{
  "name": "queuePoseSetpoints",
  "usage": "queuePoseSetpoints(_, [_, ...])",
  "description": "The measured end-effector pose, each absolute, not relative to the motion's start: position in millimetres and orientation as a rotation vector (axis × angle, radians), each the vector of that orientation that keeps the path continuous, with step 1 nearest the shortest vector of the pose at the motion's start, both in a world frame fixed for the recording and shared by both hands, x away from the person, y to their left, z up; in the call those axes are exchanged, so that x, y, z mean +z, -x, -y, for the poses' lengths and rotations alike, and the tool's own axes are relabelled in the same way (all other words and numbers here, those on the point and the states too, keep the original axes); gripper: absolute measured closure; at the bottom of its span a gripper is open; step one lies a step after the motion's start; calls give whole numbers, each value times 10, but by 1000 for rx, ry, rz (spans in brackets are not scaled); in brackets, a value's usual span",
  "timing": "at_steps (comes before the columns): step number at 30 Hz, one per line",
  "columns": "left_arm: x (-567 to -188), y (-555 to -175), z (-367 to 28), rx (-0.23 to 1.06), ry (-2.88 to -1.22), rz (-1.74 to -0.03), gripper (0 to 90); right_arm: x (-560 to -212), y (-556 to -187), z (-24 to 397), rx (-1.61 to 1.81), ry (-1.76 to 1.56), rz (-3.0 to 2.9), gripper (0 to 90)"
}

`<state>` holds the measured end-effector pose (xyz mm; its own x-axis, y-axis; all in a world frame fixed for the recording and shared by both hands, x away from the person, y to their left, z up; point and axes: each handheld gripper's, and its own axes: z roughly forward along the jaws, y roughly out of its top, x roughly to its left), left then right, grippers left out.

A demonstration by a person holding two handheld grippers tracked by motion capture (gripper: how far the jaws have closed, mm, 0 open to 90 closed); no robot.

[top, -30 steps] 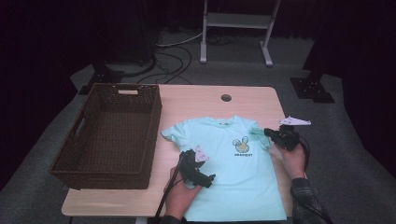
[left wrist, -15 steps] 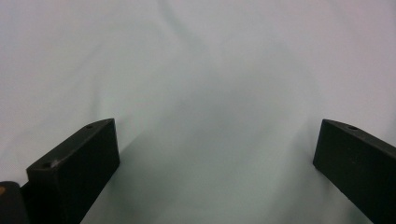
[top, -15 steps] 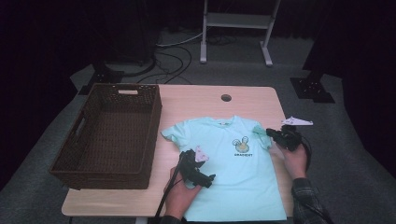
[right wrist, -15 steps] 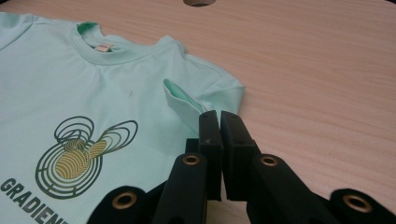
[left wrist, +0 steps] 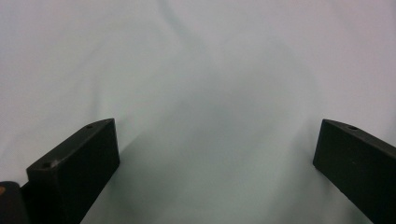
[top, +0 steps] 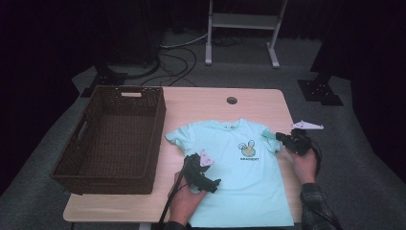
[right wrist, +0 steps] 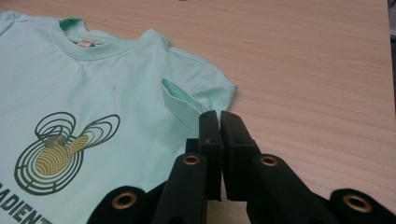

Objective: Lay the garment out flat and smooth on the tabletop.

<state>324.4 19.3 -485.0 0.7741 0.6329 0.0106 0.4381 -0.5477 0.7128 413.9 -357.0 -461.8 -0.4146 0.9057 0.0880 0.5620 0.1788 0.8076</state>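
Very little has changed over the last second, and that tells you where the work stands. At the far left the brown basket sits where it was, with nothing in it that you can see from above. Beside it the mint T-shirt lies flat on the surface, front up, collar away from you.

Your left gripper rests on the shirt's lower left part just as before. Its fingers stand wide apart over the cloth and grip nothing — so that side reads as a hold-down, not a grasp.

Your right gripper has crept only slightly, staying at the shirt's right sleeve. Its fingers are pressed together, and the sleeve's edge is turned up into a small flap right at their tips — likely pinched, though you can't see the contact itself.

That suggests the sleeve fold is just starting.
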Motion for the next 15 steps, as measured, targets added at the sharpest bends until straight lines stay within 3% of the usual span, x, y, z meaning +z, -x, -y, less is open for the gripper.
queuePoseSetpoints(15, [-4850,-3244,-193,346,-2239,-793,0,-4675,-4144,3670,1098,-1431,-2028,877])
